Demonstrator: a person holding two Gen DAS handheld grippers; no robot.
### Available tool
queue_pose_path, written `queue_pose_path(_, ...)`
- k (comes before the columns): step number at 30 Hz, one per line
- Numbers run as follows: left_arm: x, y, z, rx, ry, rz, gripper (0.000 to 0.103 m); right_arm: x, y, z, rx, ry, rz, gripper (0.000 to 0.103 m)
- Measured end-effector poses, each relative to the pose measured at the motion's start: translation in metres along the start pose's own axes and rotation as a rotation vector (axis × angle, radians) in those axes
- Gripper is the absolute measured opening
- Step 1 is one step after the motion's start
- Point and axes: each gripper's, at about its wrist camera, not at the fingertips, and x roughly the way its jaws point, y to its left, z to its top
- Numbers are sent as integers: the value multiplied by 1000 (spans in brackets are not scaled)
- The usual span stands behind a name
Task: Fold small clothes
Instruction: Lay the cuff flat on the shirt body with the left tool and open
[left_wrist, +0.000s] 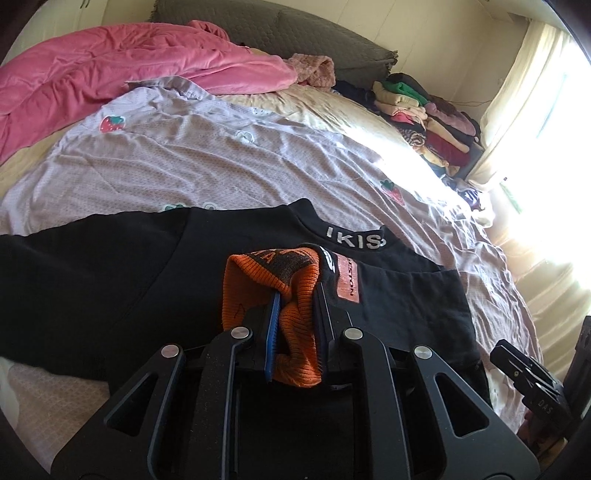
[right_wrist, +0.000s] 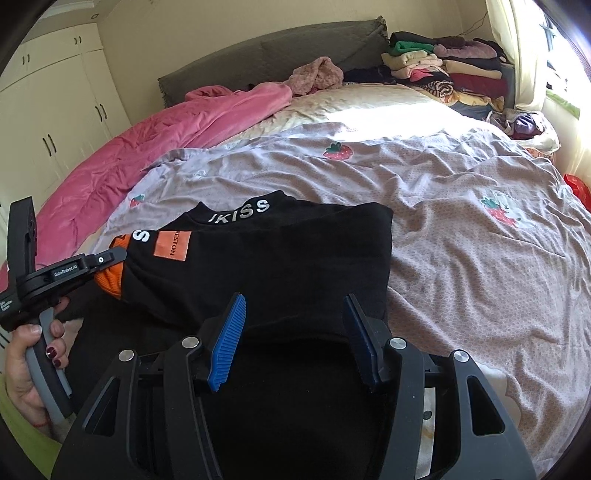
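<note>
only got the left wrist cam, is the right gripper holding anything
Observer: No. The right gripper is open, with nothing between its pads.
Operator: where is it then
Observer: Over the near edge of the black top, to the right of the orange cuff that the left gripper pinches.
Operator: whats past the pink quilt
Observer: A cream wardrobe stands beyond the pink quilt.

Daylight from the curtained window (left_wrist: 532, 122), blown out to white glare across the bedspread (right_wrist: 424, 192). Sharp centres; strong fisheye bending and dark corners.
</note>
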Motion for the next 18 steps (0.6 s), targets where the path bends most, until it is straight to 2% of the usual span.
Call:
queue_pose_path(4,1,9,-1,-19,12,-1,12,3,1,1,-2,6,1,54)
queue_pose_path(7,-1,15,-1,-21,9,17,17,3,1,2,-3,5,1,56)
queue_pose_path(15,-25,33,5,-21,-73,128,17,-2,-6,8,-4,-22,-20,59)
queue_pose_path(18,-31,28,3,-10,-80,113,17,-4,-10,9,2,-32,-32,59)
